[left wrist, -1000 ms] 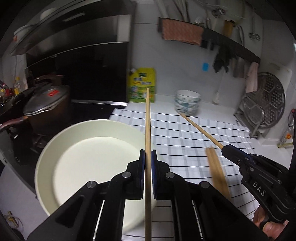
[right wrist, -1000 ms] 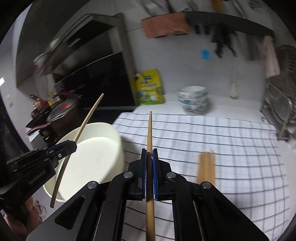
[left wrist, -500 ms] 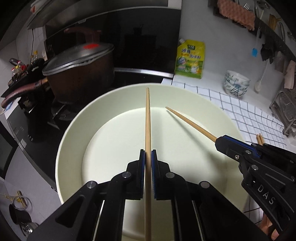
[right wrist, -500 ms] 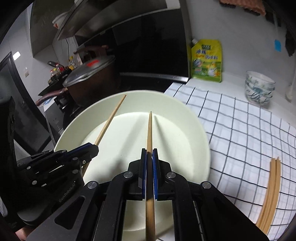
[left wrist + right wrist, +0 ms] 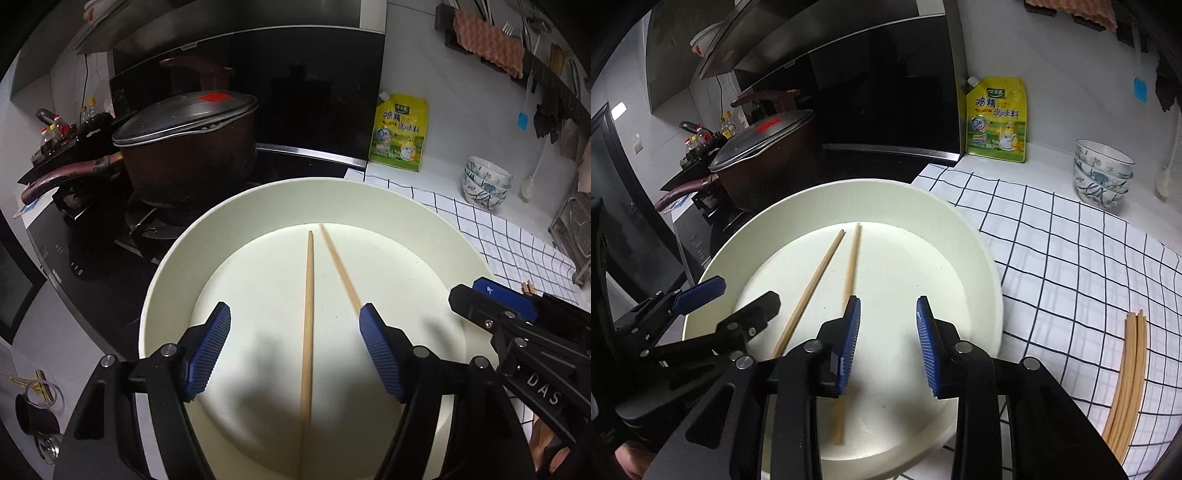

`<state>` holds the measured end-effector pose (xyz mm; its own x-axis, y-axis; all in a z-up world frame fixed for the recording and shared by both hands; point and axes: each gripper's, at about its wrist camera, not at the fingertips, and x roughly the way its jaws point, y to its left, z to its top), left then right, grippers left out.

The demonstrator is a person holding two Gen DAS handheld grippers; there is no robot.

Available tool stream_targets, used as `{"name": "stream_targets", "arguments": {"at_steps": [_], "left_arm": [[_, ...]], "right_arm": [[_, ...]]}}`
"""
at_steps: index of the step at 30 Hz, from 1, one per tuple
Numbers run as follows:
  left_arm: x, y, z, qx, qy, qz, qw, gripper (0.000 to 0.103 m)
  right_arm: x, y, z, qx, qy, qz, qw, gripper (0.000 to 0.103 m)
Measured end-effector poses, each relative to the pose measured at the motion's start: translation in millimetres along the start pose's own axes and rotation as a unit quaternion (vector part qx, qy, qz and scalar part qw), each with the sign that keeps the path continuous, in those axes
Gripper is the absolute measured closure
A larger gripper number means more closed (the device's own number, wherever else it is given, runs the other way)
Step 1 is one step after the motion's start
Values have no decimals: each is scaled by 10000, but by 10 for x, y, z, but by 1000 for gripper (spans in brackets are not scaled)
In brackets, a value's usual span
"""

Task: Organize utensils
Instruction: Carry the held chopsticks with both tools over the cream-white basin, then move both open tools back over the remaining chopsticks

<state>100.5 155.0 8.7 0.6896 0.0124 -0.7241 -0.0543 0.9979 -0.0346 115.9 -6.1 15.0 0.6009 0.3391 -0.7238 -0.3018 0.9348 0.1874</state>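
We see both tongs spread wide above a cream plate (image 5: 173,280), each gripping nothing. The left tongs (image 5: 295,354) straddle one wooden chopstick (image 5: 307,332) lying flat on the plate floor; a second chopstick (image 5: 338,266) lies beside it, their far tips nearly meeting so that the pair forms a narrow V. In the right wrist view the right tongs (image 5: 888,343) hover over the plate with the blurred second chopstick just under their left pad (image 5: 847,343). We judge the plate serves as the collecting place, which explains the tongs gaping directly over it. A bundle of further chopsticks (image 5: 1128,373) waits on the checked cloth (image 5: 1071,266) covering the desk, well apart from the plate, presumably next to be gathered.
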Motion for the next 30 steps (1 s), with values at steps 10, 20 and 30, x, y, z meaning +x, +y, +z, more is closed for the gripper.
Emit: {"name": "stream_targets", "arguments": {"at_steps": [10, 20, 30], "left_arm": [[-210, -20, -141, -59, -147, 85, 9998, 25], [-466, -428, -298, 13, -342, -242, 9991, 11], [-671, -1210, -409, 350, -443, -895, 9944, 7]], "right_arm": [[-334, -145, -187, 182, -202, -187, 9995, 73], [-898, -610, -523, 561, -552, -654, 9948, 53], [-1447, -1430, -994, 1097, -577, -1485, 9811, 44]]}}
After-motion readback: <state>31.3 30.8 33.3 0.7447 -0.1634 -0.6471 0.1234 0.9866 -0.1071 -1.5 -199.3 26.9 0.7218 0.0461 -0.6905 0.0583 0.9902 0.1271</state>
